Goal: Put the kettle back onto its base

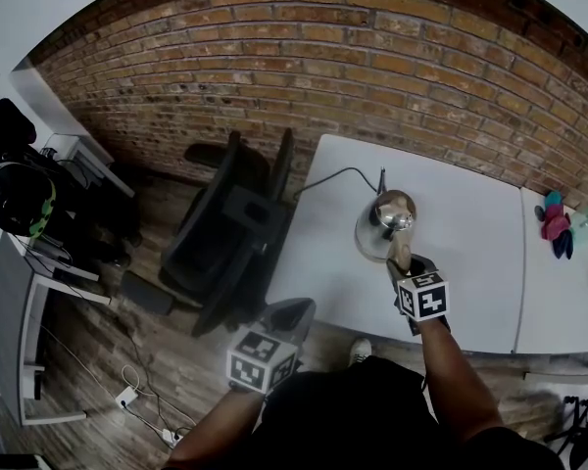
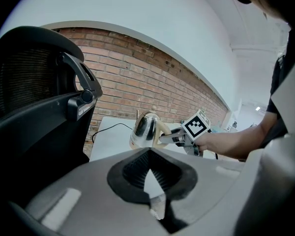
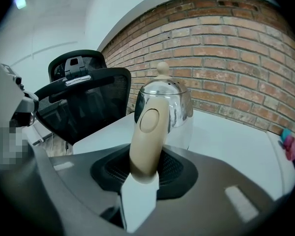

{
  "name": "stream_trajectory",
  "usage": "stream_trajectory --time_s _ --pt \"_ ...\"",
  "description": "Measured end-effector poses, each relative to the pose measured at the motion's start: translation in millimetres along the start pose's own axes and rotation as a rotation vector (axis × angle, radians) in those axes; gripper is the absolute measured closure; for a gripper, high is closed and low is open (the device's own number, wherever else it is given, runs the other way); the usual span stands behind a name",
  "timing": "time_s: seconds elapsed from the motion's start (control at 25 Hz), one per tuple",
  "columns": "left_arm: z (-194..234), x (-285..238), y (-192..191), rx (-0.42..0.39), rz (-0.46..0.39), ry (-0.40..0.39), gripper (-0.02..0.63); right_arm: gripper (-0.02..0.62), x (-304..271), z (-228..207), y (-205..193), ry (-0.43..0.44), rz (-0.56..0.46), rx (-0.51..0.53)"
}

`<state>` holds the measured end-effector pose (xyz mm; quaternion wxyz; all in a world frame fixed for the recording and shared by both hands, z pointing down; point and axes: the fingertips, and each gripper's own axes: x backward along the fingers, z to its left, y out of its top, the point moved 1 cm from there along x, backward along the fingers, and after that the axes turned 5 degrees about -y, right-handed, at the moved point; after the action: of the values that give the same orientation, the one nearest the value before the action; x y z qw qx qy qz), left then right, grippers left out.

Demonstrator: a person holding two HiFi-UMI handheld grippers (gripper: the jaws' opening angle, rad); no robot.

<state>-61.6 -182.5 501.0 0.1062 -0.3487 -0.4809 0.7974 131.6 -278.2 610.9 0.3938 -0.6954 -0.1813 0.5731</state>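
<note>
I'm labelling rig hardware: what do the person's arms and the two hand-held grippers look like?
The left hand-held gripper and the right hand-held gripper are grey-bodied with black ribbed pads. Each carries a white cube printed with black square markers. The person wears a black short-sleeved top.

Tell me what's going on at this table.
A person works with a gripper in each hand. The right gripper has its jaws closed on the beige handle of a steel kettle. The kettle stands upright on the white table, with a power cord running to it. Whether it sits on its base cannot be told. The left gripper hangs by the table's near corner, next to a black office chair, jaws together and empty.
</note>
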Motion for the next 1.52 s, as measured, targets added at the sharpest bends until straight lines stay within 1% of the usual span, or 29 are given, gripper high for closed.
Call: stream_trajectory --time_s 0.28,0.6,1.0,1.24,1.36,1.52 --pt "-1 5 -1 -0.024 -0.009 -0.013 0.606 0.439 6 -1 -3 -0.028 -0.003 -0.002" --pt "-4 18 -4 -0.041 0.005 -0.039 0.606 0.425 22 -2 -4 -0.086 -0.02 -0.011" --pt "-13 40 -12 -0.073 0.004 -0.079 0.606 0.456 51 4 -11 -0.156 -0.056 -0.052" --pt "-12 56 -21 -0.07 -0.001 -0.086 0.606 0.465 69 25 -18 -0.169 -0.07 -0.064" --pt "-13 65 -24 -0.07 -0.005 -0.097 0.606 0.492 82 42 -18 -0.166 -0.089 -0.067" --pt "-17 77 -28 -0.069 -0.016 -0.121 0.606 0.56 106 67 -15 -0.156 -0.134 -0.085"
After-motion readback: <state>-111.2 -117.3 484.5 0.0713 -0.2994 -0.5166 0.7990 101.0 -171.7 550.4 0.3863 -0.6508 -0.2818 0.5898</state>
